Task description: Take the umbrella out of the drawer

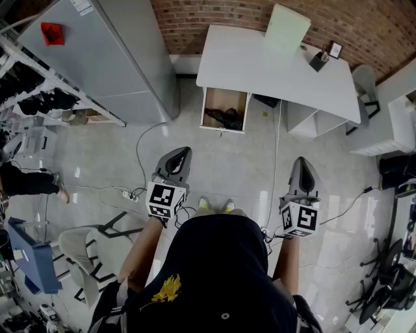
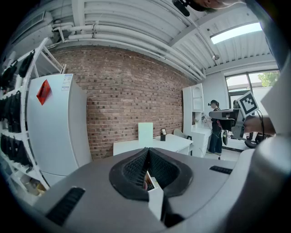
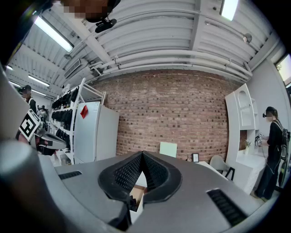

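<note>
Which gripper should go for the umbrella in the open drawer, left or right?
Left, probably. In the head view the left gripper sits nearer the open drawer holding the umbrella than the right gripper. Both are shut and well short of it.

Desk against wall; open drawer under its left end, umbrella inside. Fridge left of desk. Left gripper, right gripper well before drawer.

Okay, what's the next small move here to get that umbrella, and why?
Probably step toward the open drawer: the dark umbrella lies inside it, while the left tongs and right tongs are shut, empty and well short of it.
</note>
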